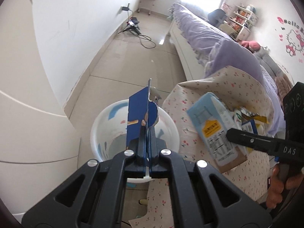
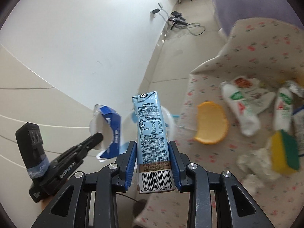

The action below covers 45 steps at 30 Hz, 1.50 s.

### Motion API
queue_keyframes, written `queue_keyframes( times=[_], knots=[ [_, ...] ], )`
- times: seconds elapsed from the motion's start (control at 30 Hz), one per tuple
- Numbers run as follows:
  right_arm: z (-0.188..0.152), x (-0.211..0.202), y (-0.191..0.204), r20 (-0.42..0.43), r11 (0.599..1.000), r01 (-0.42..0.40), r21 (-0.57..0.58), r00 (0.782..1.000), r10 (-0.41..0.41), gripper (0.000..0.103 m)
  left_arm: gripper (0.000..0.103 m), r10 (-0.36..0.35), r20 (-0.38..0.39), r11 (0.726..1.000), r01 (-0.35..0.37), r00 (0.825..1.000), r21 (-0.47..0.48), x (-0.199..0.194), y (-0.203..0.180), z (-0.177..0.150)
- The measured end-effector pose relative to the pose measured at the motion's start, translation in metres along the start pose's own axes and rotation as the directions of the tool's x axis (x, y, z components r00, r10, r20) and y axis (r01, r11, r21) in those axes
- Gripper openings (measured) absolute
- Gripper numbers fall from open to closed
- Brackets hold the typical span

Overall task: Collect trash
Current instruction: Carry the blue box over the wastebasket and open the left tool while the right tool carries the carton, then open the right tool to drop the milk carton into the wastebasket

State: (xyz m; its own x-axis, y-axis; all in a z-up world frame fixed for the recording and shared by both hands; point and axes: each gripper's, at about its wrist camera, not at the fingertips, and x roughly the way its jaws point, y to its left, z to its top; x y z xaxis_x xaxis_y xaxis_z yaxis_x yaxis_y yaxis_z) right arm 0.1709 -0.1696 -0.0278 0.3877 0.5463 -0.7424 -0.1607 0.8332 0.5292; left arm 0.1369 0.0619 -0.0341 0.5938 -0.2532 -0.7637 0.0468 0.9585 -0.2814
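Observation:
My left gripper (image 1: 147,133) is shut on a torn blue cardboard package (image 1: 137,117) and holds it above a white plastic bin (image 1: 98,131) on the floor. The package also shows in the right wrist view (image 2: 111,131). My right gripper (image 2: 152,142) is shut on a light blue milk carton (image 2: 151,131), held upright near the bin (image 2: 127,121). The carton also shows in the left wrist view (image 1: 214,131). More trash lies on a floral-cloth table (image 2: 199,87): an orange peel (image 2: 210,122), white wrappers (image 2: 241,104), a yellow-green sponge (image 2: 285,150) and crumpled paper (image 2: 254,163).
A white wall (image 1: 76,28) and cabinet stand left of the bin. A bed with a purple cover (image 1: 209,36) runs along the right. Cables and a charger (image 1: 136,28) lie on the tiled floor further back.

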Motion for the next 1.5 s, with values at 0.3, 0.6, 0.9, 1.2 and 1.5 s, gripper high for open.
queue_keyframes(
  times=[0.3,0.6,0.9,1.2,1.5],
  knots=[
    [0.013,0.053,0.005,-0.016,0.998,-0.039,0.040,0.999,0.039,0.034,0.002,0.009,-0.030,0.997,-0.011,1.000,-0.071,0.017,0.021,0.003],
    [0.011,0.049,0.001,0.003,0.997,-0.040,0.070,0.999,0.040,0.053,0.063,0.095,-0.039,0.986,-0.099,0.995,-0.134,0.015,0.034,0.003],
    [0.011,0.026,-0.003,0.055,0.998,0.004,0.069,0.998,-0.008,0.069,0.084,0.147,-0.055,0.981,-0.153,0.988,-0.123,0.009,0.034,0.001],
    [0.009,-0.006,0.003,0.084,0.997,0.072,0.023,0.994,-0.074,0.073,0.100,0.189,-0.043,0.979,-0.192,0.981,-0.073,0.004,0.014,0.000],
    [-0.002,-0.037,-0.013,0.098,0.989,0.147,0.019,0.984,-0.149,0.075,0.102,0.176,-0.068,0.984,-0.177,0.982,-0.002,0.002,-0.019,-0.007]
  ],
)
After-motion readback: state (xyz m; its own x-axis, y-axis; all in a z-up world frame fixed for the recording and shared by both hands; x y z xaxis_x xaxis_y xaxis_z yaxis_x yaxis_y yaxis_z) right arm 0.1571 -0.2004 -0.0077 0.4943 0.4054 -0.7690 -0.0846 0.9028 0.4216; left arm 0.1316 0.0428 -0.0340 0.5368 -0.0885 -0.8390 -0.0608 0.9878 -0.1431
